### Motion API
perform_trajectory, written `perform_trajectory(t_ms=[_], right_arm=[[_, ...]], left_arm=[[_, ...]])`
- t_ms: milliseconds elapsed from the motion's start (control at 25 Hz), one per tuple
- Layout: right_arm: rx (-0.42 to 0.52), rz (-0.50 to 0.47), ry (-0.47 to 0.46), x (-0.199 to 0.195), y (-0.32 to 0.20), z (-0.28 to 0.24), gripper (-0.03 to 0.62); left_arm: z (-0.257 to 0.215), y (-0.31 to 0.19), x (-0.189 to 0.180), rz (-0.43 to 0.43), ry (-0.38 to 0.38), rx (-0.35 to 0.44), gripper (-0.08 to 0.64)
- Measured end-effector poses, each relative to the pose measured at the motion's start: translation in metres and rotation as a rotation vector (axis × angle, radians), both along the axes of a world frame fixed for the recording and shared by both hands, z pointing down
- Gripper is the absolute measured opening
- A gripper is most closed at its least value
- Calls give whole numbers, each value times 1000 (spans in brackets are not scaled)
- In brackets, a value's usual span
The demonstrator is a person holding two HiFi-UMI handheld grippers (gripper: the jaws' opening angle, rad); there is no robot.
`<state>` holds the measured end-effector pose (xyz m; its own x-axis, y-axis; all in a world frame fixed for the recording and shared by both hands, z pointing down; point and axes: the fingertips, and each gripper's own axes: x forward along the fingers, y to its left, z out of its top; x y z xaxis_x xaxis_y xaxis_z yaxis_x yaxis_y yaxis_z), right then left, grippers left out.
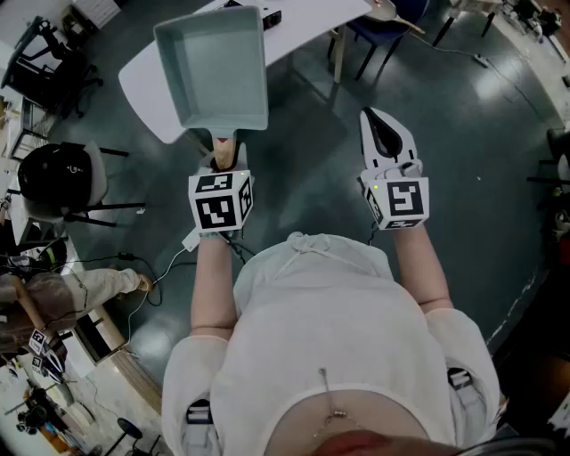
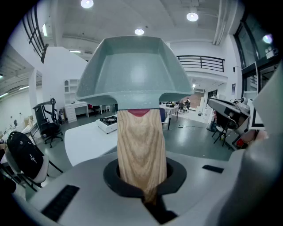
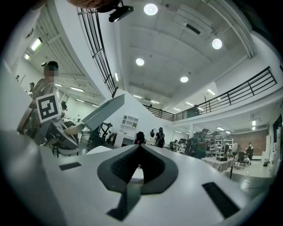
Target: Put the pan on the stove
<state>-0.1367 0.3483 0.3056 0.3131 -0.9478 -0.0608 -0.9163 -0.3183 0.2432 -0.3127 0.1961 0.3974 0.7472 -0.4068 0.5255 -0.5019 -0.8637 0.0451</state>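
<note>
A square teal pan with a wooden handle is held up in the air above the floor, in front of the person. My left gripper is shut on that handle. In the left gripper view the handle runs up from between the jaws to the pan. A small white gas stove sits on the white table beyond and below the pan. My right gripper hangs to the right, shut with nothing in it. From there the pan shows at the left.
The white table lies ahead, partly under the pan. A chair stands at its right end. A black backpack on a chair and a seated person are at the left. Cables run across the dark floor.
</note>
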Motion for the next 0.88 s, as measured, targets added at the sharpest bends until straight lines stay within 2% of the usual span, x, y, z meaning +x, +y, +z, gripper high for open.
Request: perform_trajectory(t_ms=[360, 600, 880], right_arm=[[3, 18, 5, -8, -25, 1, 2], [34, 37, -25, -12, -43, 4, 5], [-12, 32, -11, -14, -73, 28, 6]], left_arm=[[6, -23, -8, 5, -9, -20, 25], [12, -42, -19, -1, -12, -17, 25], [36, -66, -31, -21, -29, -47, 25]])
